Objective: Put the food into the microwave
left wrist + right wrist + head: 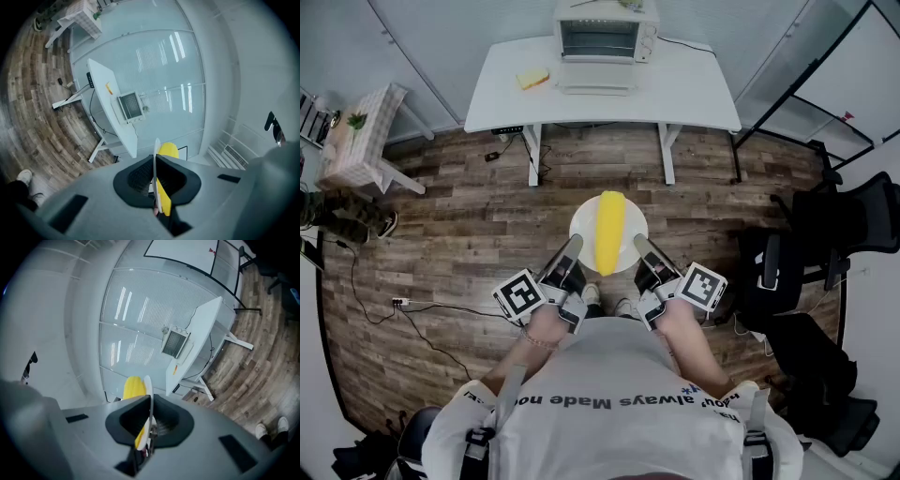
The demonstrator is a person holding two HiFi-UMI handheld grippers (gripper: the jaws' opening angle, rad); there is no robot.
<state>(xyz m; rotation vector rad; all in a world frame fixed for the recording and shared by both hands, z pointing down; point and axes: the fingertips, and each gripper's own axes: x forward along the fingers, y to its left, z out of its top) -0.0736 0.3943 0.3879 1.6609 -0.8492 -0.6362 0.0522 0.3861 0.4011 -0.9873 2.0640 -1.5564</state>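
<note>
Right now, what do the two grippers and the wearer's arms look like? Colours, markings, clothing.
Left gripper and right gripper: black bodies, silver-grey fingers, each with a white cube of black square markers. Close up, light grey shells with black ribbed pads. No cables visible on them. The person wears a white short-sleeved T-shirt with dark print and grey shoulder straps.

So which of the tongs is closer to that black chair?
Right. The right tongs grip the plate on the edge facing the chair. The left tongs grip the opposite edge, farther from it.
</note>
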